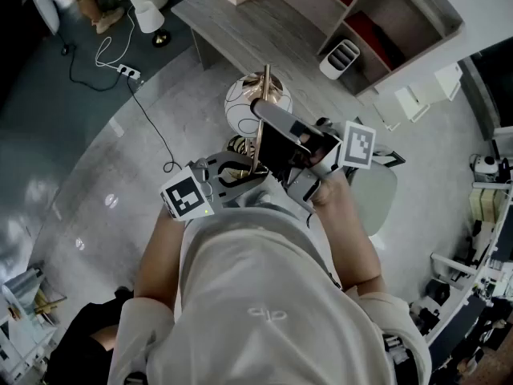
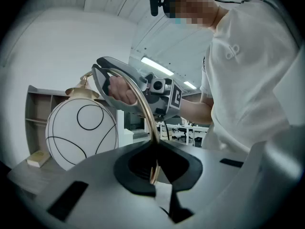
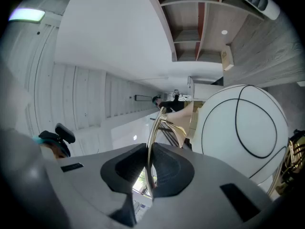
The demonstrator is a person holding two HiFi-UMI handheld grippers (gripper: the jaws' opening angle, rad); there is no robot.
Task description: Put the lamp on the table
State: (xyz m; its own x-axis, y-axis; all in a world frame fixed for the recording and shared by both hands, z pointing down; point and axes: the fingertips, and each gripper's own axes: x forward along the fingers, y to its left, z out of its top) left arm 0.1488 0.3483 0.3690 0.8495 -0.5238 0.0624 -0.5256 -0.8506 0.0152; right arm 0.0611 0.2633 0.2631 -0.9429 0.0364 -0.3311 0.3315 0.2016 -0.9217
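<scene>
You hold the globe lamp [image 1: 247,103] in the air above the floor [image 1: 120,159], just short of the grey wooden desk [image 1: 264,30]. The left gripper [image 1: 240,171] has its fingers closed on the lamp's thin brass stem [image 1: 266,80], lower down. The right gripper [image 1: 263,112] clamps its fingers on the same stem higher up, beside the white globe. The pick-up looks done. Carrying the lamp forward and setting it upright on the desk remains.
</scene>
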